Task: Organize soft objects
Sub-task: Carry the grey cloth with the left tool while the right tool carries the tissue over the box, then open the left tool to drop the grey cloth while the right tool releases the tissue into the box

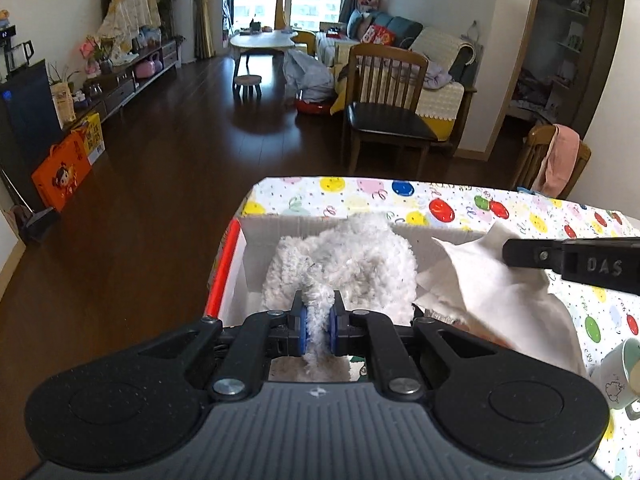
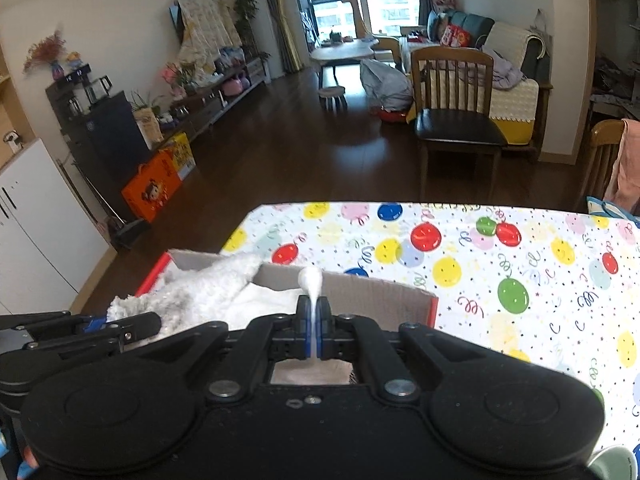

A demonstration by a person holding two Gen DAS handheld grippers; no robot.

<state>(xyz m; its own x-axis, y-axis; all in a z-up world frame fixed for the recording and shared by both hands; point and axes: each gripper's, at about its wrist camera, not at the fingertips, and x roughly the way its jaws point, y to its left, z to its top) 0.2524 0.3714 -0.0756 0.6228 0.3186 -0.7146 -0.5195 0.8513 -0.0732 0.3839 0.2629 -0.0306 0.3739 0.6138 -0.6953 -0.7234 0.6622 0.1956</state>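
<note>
Right now your left gripper (image 1: 318, 322) is clamped narrow on a twisted strand of the fluffy white cloth (image 1: 352, 264) — the blue pads (image 1: 305, 326) squeeze it into a thin rope between them. Beyond the pinch that cloth swells into a shaggy, nubbly heap with a few grey flecks, filling the left part of the cardboard box (image 1: 256, 236) and rising above its far wall. Your right gripper (image 2: 314, 326) is closed on the smooth white cloth (image 1: 492, 292), a flat thin sheet whose edge pokes up past the fingertips as a small rounded fold. From the left wrist view this sheet drapes in sharp creases over the box's right side, just beside the fluffy one and touching it. The box has a red outer face and sits at the left corner of the table, on a balloon-print tablecloth (image 2: 520, 264) dotted red, yellow, blue and green. A pale mug (image 1: 618, 376) stands at the near right — partly cut off. Past the table, a wooden chair (image 1: 386, 112) with a dark seat stands on the dark floor.
</note>
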